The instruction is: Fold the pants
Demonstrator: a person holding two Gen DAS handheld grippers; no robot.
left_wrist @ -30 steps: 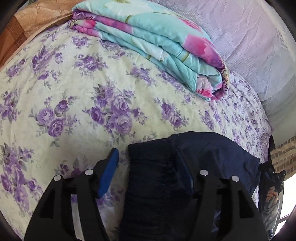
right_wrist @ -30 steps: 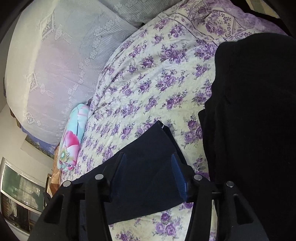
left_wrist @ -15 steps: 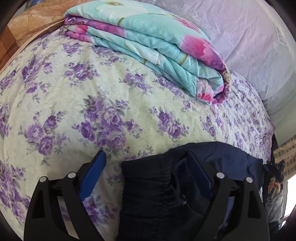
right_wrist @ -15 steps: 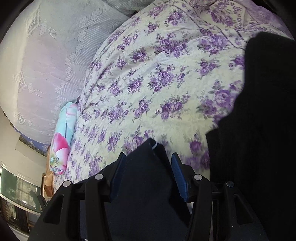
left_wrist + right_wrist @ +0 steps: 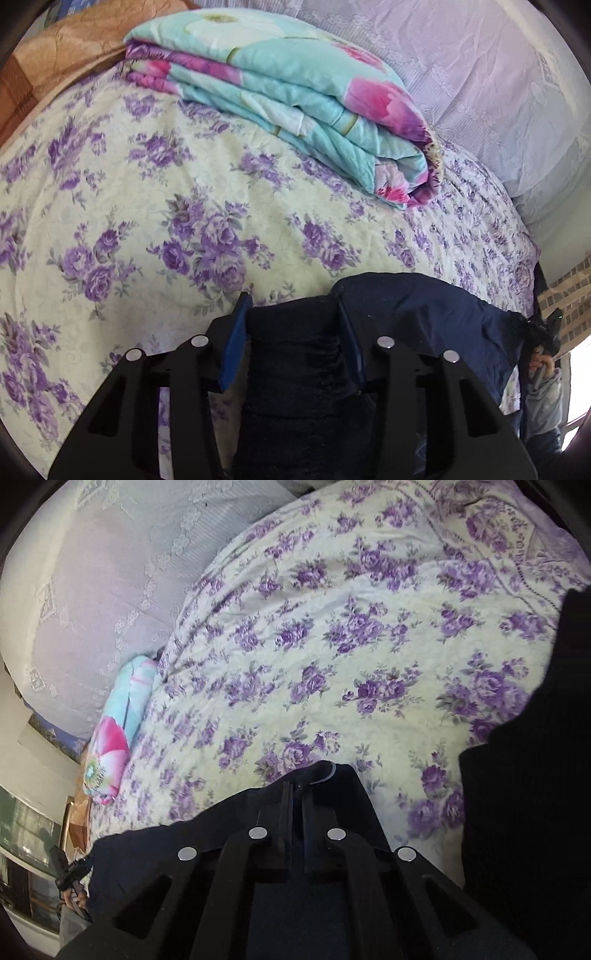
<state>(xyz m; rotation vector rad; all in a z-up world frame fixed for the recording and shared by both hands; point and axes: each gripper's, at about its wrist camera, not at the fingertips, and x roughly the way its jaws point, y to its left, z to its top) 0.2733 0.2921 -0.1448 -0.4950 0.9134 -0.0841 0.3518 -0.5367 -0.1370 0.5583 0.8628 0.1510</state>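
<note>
A: Where do the pants (image 5: 417,317) lie?

B: On the floral bedspread (image 5: 155,221), on the side away from the folded quilt (image 5: 288,99), running lengthwise between the two tools.

A: And the grips?

B: The left gripper (image 5: 291,325) has gathered waistband bunched between its blue pads, pinched but not fully together. The right gripper (image 5: 297,797) is clamped tight on the opposite end.

A: So which way does the fold go?

B: Probably along that long axis, one held end toward the other; neither hand looks nearer.
</note>
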